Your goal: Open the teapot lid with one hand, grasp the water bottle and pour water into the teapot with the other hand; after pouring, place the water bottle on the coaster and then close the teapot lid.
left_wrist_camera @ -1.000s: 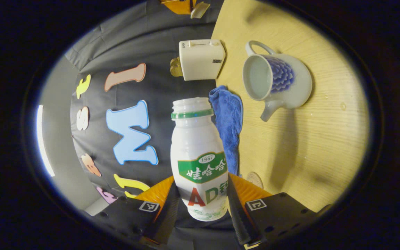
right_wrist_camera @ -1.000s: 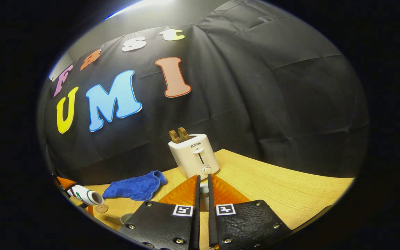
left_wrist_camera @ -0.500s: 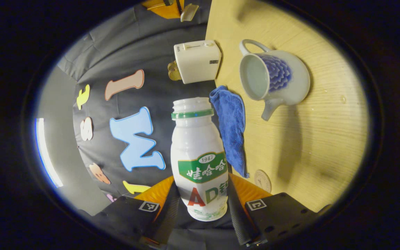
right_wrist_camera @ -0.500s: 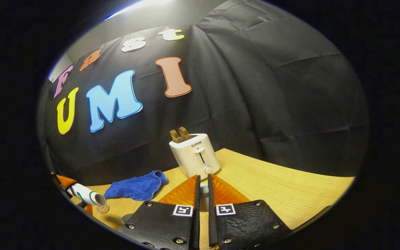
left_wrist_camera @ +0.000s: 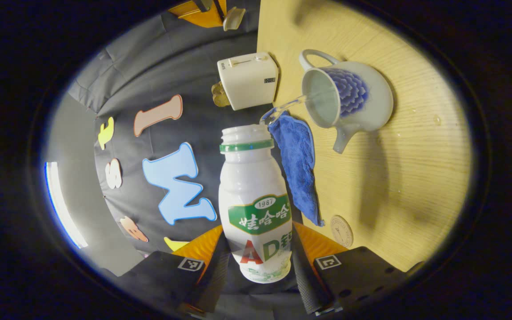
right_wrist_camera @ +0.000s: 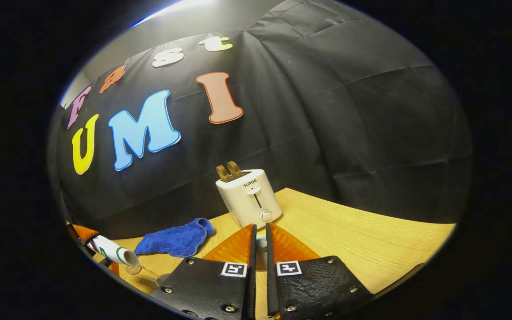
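The left tongs (left_wrist_camera: 256,262) grip the water bottle (left_wrist_camera: 254,209) — tipped, a stream running into the open teapot (left_wrist_camera: 349,104) on the table (left_wrist_camera: 394,178). The right tongs (right_wrist_camera: 259,249) pinch the lid (right_wrist_camera: 261,242) — fingers nearly closed.

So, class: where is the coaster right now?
In the left gripper view, the coaster lies flat on the table, beside the blue cloth, unoccupied.

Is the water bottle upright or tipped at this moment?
Tipped. In the right gripper view the water bottle lies nearly level, mouth down, and a thin stream of water runs from its mouth into the open teapot.
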A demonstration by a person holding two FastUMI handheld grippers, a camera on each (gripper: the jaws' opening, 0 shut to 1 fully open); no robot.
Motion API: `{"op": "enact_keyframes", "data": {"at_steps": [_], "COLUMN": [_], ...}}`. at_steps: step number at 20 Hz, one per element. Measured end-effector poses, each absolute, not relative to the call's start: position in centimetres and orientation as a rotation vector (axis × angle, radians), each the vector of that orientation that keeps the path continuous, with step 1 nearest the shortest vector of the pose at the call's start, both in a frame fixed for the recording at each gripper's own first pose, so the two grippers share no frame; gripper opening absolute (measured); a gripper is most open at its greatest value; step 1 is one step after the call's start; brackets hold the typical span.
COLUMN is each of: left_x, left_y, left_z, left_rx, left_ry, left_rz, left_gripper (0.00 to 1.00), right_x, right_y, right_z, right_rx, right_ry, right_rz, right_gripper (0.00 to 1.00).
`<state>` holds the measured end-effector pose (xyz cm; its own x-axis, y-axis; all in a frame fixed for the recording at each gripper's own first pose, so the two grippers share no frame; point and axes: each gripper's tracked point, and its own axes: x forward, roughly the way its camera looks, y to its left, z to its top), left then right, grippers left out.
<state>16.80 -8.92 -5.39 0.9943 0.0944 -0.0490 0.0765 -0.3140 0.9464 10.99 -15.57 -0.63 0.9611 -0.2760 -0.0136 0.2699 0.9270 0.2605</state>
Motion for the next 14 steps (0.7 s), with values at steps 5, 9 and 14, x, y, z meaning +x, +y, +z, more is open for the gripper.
{"op": "enact_keyframes", "data": {"at_steps": [5,9,14], "left_x": [16.86,16.87,16.86], "left_y": [-8.88,-8.80,-8.83], "left_z": [-5.15,-5.05,-4.71], "left_rx": [1.912,1.923,1.951], "left_ry": [0.114,0.112,0.101], "left_rz": [0.020,0.021,0.021], "left_gripper": [0.82,0.82,0.82], "right_x": [11.07,11.01,11.07], "right_y": [-15.61,-15.61,-15.58], "right_z": [-0.73,-0.75,-0.82], "right_rx": [0.261,0.263,0.259], "right_ry": [-0.020,-0.018,-0.016], "right_rz": [-0.278,-0.276,-0.275], "right_gripper": [0.10,0.10,0.10]}}
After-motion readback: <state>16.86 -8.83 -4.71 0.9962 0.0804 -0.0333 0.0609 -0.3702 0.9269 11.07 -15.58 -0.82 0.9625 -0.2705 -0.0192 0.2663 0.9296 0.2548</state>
